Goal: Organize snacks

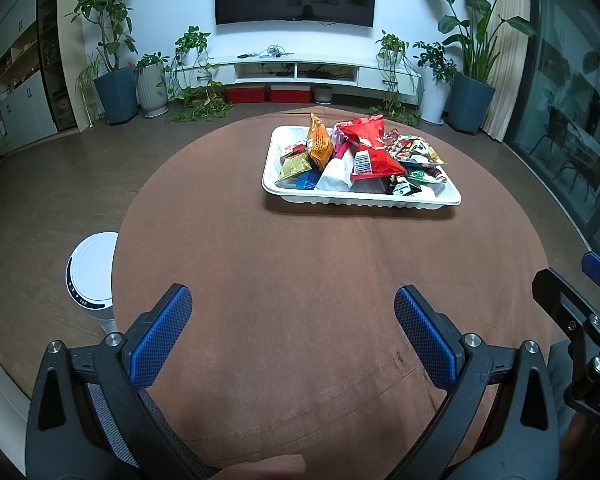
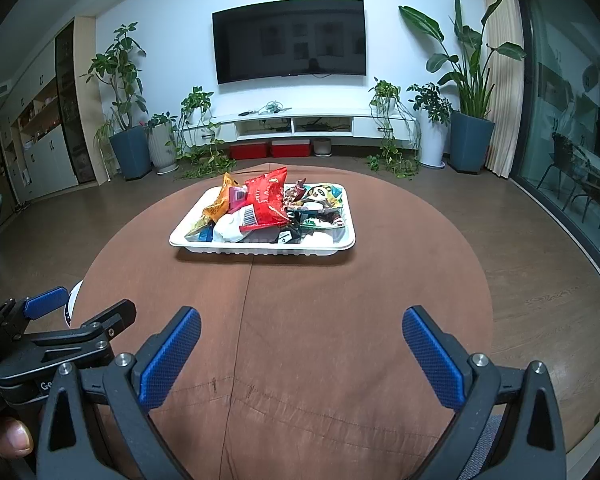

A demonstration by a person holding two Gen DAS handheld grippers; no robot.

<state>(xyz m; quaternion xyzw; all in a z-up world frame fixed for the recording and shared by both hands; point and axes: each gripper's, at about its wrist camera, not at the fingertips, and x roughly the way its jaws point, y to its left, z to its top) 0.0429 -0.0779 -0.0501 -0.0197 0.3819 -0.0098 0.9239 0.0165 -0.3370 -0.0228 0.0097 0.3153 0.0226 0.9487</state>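
Round table under brown cloth [image 1: 300, 320]. Dark TV [image 2: 290, 40] on white wall above white media shelf [image 2: 300, 124]. Two red boxes [image 2: 270, 149] on floor beneath shelf. Potted plants [image 2: 470, 120] flank both ends of shelf. White cylindrical appliance [image 1: 92, 276] beside table's left edge. Glass door [image 2: 572, 120] at right.

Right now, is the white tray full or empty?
Full: the white tray is heaped with snack packets, a red bag on top.

Left tool [image 1: 292, 312] and right tool [image 2: 302, 330] gape wide, side by side.
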